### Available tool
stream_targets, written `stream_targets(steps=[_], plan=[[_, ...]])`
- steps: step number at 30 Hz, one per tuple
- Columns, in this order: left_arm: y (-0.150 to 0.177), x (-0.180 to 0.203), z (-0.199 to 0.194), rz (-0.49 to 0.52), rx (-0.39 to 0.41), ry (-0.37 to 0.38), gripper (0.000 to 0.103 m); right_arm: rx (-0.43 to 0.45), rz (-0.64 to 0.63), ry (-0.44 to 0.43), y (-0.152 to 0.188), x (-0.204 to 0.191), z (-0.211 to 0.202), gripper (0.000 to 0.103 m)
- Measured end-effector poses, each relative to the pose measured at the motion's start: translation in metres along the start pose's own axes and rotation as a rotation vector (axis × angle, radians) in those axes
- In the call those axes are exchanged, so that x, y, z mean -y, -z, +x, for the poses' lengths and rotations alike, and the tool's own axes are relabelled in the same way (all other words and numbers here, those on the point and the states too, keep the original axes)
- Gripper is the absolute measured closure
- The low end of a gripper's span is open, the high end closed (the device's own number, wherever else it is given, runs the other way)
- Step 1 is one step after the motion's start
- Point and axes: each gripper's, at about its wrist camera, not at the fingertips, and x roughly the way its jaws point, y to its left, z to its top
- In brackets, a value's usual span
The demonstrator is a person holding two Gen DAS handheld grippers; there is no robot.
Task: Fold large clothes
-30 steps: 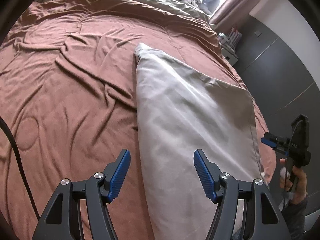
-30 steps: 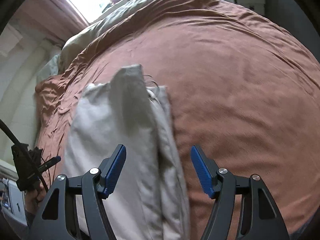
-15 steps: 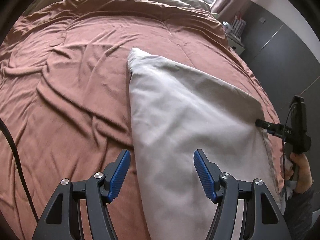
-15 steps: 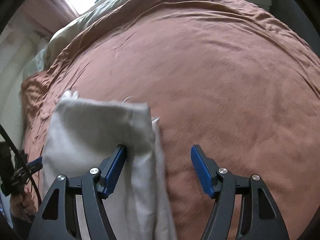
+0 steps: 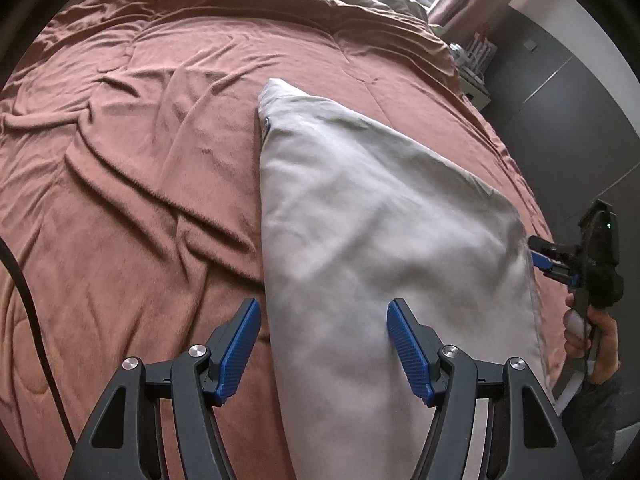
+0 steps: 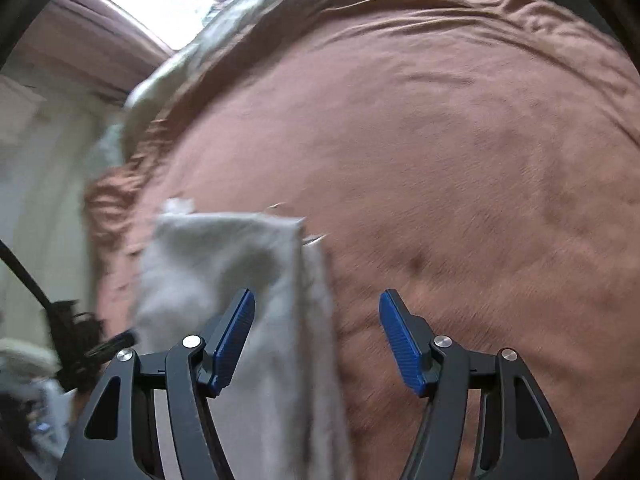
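Pale grey-beige cloth garment (image 5: 380, 240), folded into a long, flat panel, lies on the rust-brown plush bed cover (image 5: 140, 200). Its long axis runs away from the person, from the near edge of the bed toward a narrow far corner well up the bed.

In the left wrist view the left gripper (image 5: 322, 344) hovers over the near end of the panel. The garment's left edge passes just inside the left blue pad, so most of the cloth lies between the jaws and to their right. These jaws stand wide, pressing on nothing.

The right gripper (image 6: 316, 338) sits at the opposite long edge; the left wrist view shows it side-on (image 5: 548, 256), level with the panel's right-hand corner. In its own blurred view the garment (image 6: 240, 264) falls between its left pad and the middle of the gap, with bare bed cover (image 6: 460, 140) under the right pad. Its jaws have just been closing a little yet remain wide, with the cloth's edge between them and no pad seen gripping it.

Judging by this, both grippers flank the near end, 1 per long edge, and neither is clearly nearer.
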Motion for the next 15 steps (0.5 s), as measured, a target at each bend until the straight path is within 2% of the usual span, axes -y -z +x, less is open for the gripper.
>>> stream_targets(steps=[3,7,13,15], plan=[[0.007,0.003,-0.006,0.006,-0.005,0.011,0.036,-0.066,0.009,-0.061,0.013,0.007,0.003,0.04],[0.014,0.005,-0.011,0.009,-0.01,0.024,0.036,-0.139,0.005,-0.089,0.027,0.019,0.016,0.04],[0.019,0.003,-0.011,-0.003,-0.012,0.016,0.048,-0.184,0.014,-0.207,0.024,0.022,0.041,0.04],[0.019,0.001,-0.01,-0.01,-0.009,0.018,0.05,-0.194,0.005,-0.222,0.021,0.02,0.052,0.04]])
